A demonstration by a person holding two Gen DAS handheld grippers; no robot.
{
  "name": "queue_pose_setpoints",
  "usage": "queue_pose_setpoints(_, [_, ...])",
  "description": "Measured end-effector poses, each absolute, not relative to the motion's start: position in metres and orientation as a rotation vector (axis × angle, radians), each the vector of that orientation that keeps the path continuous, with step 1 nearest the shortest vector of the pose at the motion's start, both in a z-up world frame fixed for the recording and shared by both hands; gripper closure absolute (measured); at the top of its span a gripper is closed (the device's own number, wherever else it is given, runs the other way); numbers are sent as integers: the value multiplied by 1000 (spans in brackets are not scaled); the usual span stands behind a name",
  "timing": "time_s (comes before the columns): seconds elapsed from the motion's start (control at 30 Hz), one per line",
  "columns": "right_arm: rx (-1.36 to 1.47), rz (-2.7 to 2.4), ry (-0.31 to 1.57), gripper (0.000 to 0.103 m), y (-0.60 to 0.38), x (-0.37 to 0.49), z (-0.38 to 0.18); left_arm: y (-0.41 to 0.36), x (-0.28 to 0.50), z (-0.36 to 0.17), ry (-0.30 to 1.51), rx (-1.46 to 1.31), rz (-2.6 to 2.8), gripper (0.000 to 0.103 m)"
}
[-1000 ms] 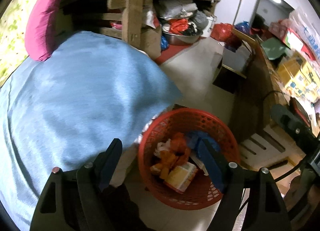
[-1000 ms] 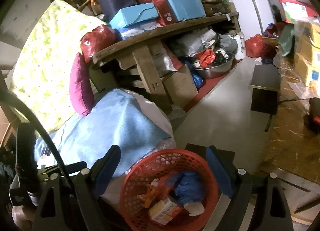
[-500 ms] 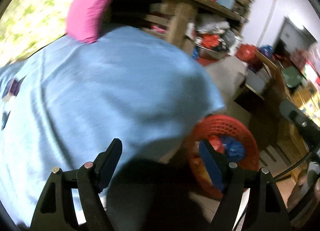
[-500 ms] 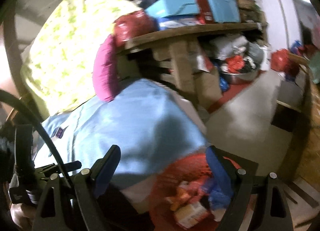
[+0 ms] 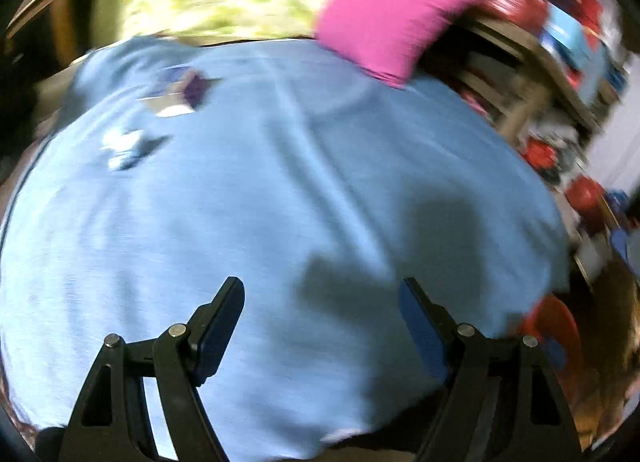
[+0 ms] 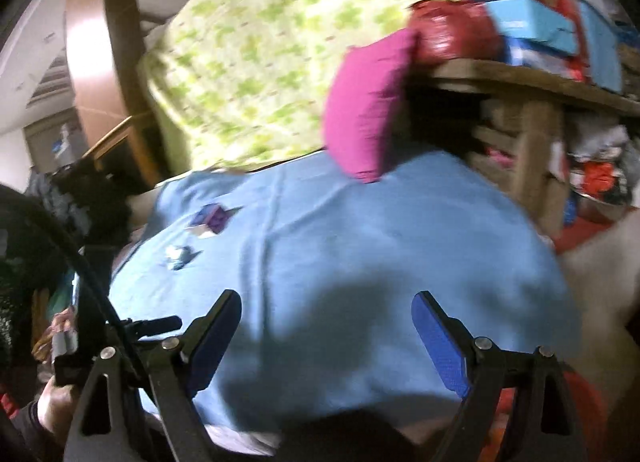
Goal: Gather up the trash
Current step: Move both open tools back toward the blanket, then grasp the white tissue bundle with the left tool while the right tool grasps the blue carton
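Note:
Small scraps of trash lie far left on a light blue sheet: a purple and silver wrapper and a white and blue scrap. The right wrist view shows the wrapper and the scrap too, on the same sheet. My left gripper hangs open over the sheet, nothing between its fingers. My right gripper is open and empty as well. The red trash basket peeks out at the lower right, and its rim shows under the sheet's edge. Both views are blurred.
A magenta pillow and a green-flowered cushion lie at the back of the sheet. A cluttered wooden shelf with boxes and bags stands to the right. A hand holding the other gripper shows at the lower left.
Both views have swung left, away from the red basket and over the blue sheet. The basket has slid to the lower right edge; the scraps have come into view. Both grippers stay open.

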State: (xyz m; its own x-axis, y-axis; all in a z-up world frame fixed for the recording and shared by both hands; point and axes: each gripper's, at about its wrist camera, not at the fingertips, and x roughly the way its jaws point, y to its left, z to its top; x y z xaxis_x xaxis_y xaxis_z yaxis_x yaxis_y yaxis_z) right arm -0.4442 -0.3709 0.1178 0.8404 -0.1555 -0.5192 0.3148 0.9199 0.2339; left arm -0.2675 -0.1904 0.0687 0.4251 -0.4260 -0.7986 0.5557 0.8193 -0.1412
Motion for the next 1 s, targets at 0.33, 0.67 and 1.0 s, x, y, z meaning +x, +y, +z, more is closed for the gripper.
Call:
queue_pose_setpoints(0.33, [289, -64, 584, 14, -317, -343, 84, -105, -158, 60, 962, -12, -355, 24])
queue_pose_setpoints(0.67, [290, -19, 569, 14, -303, -316, 60, -88, -67, 53, 969, -91, -267, 24])
queue_pose_setpoints(1.0, [341, -23, 570, 14, -316, -320, 52, -112, -20, 30, 1005, -136, -230, 24])
